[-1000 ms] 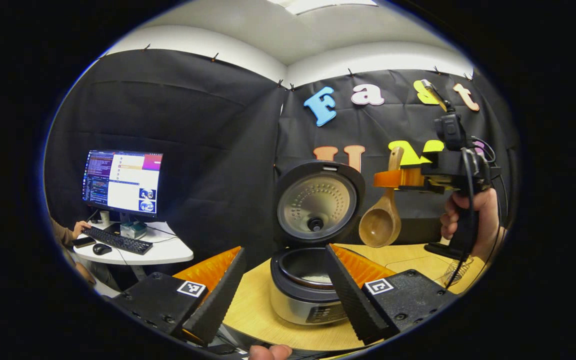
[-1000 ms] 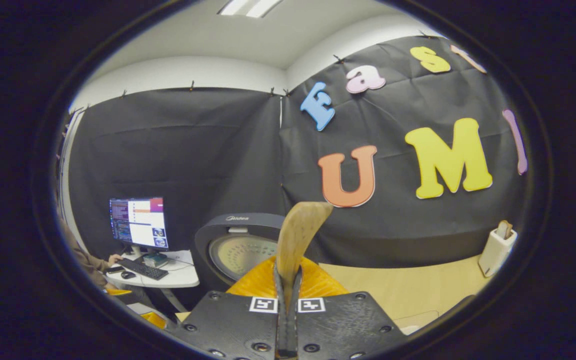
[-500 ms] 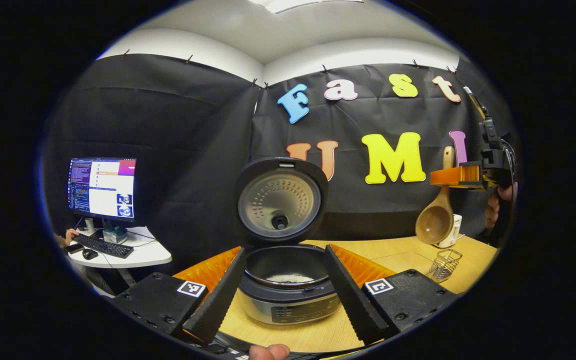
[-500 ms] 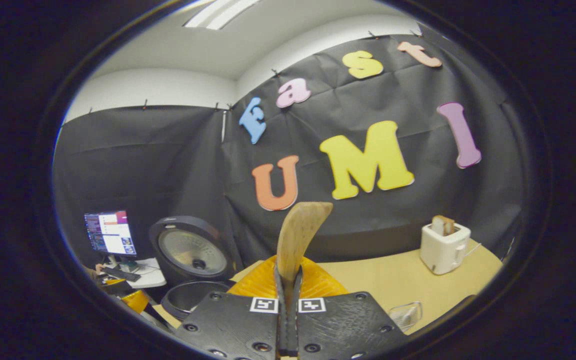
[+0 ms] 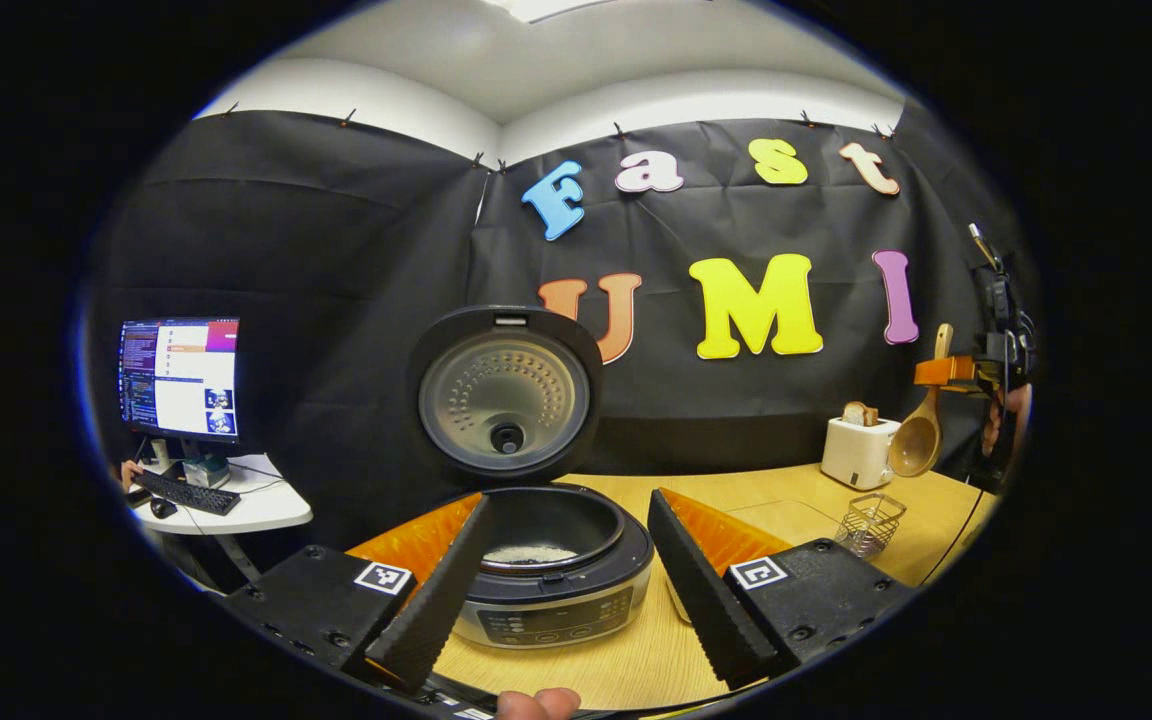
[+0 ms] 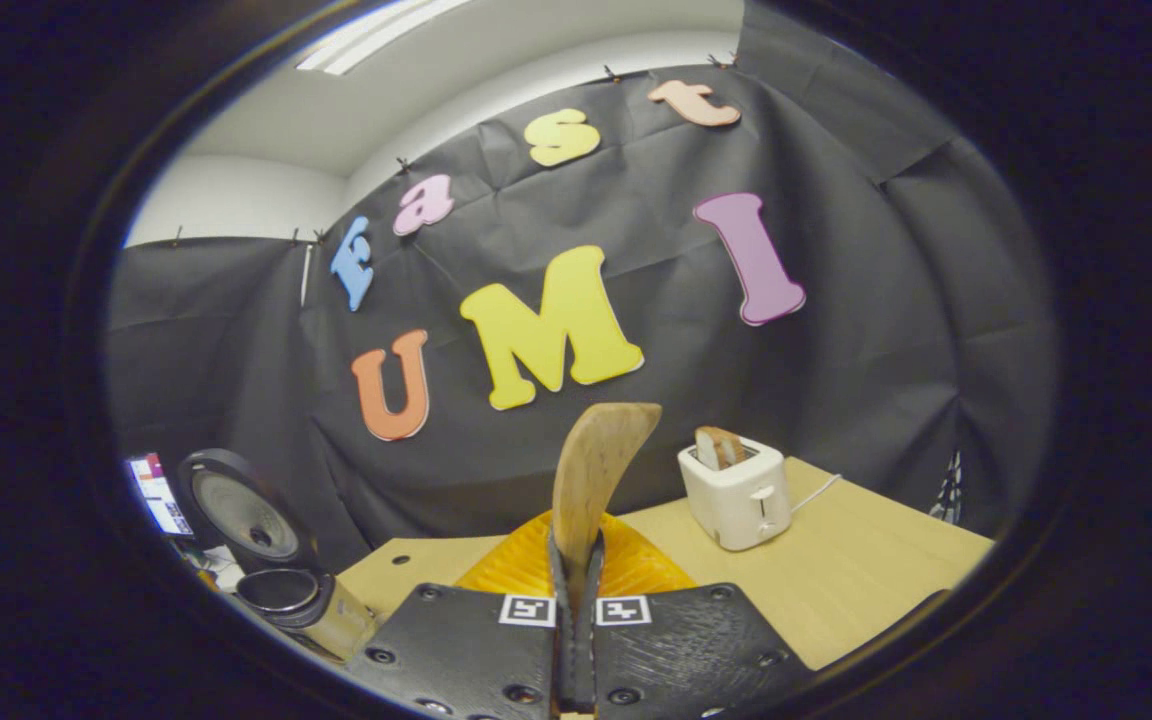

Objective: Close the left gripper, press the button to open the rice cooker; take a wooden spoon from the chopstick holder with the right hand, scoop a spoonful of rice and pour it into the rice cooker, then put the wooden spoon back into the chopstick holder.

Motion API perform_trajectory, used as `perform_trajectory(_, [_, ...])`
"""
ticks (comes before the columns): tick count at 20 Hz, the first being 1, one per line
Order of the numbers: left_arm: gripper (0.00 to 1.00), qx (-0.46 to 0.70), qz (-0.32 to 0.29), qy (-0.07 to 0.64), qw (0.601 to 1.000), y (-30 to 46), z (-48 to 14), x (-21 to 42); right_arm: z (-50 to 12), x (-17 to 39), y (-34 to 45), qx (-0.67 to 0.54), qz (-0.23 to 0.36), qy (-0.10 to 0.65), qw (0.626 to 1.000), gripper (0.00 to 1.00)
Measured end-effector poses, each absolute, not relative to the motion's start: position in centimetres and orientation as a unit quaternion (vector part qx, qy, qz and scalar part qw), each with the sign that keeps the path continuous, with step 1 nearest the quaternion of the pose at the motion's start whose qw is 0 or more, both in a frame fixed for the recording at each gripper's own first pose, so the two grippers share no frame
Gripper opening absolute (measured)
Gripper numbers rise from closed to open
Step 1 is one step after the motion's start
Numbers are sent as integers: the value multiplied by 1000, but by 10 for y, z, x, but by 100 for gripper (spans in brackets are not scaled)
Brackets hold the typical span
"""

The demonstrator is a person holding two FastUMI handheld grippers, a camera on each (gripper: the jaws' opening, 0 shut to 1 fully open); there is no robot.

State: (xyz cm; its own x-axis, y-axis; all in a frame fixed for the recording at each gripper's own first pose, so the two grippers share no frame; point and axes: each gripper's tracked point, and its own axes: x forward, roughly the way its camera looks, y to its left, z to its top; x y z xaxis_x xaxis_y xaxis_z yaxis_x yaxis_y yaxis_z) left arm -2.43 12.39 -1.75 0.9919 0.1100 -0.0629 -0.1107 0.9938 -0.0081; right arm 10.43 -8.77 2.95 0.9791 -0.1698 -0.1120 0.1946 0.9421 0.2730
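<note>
Wooden spoon (image 6: pixel 591 480) was pinched upright between right gripper (image 6: pixel 576 640) fingers. Rice cooker (image 5: pixel 546 560) was seen lid-up between spread left gripper (image 5: pixel 561 590) fingers.

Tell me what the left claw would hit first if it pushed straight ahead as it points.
Probably the open grey rice cooker, sitting between the open left claw fingers; depth is unclear.

R gripper (image 6: pixel 576 610) w/ wooden spoon (image 6: pixel 591 480) swings away from rice cooker (image 5: pixel 546 560), now far right by toaster (image 5: pixel 858 450); L gripper (image 5: pixel 561 580) view pulls back slightly.
</note>
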Motion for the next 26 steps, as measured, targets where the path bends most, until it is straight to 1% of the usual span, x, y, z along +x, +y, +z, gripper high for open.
perform_trajectory(5, [99,-7,53,35,998,124,-20,-23,-7,127,-98,139,-117,60,981,0])
perform_trajectory(10, [99,-16,67,34,997,138,-19,-24,-35,138,-102,118,-132,64,982,0])
perform_trajectory(11, [94,-18,69,34,997,140,-19,-24,-40,138,-100,119,-132,65,982,0])
perform_trajectory(12, [99,-21,71,36,997,142,-21,-25,-45,141,-99,118,-131,67,982,0])
perform_trajectory(14, [99,-22,77,38,996,147,-21,-26,-54,142,-98,110,-134,69,982,0])
perform_trajectory(15, [95,-23,79,36,996,150,-19,-26,-57,143,-98,108,-135,69,983,0])
perform_trajectory(16, [99,-25,80,34,996,151,-20,-26,-61,143,-97,108,-135,69,982,0])
perform_trajectory(22, [99,-36,89,31,995,162,-17,-31,-85,145,-98,128,-139,83,979,0])
perform_trajectory(23, [95,-40,88,32,995,162,-16,-31,-86,144,-98,131,-137,86,978,0])
perform_trajectory(24, [99,-43,87,34,995,162,-19,-29,-91,145,-98,136,-135,88,978,0])
perform_trajectory(26, [99,-45,85,37,995,160,-20,-29,-95,145,-101,143,-136,92,976,1])
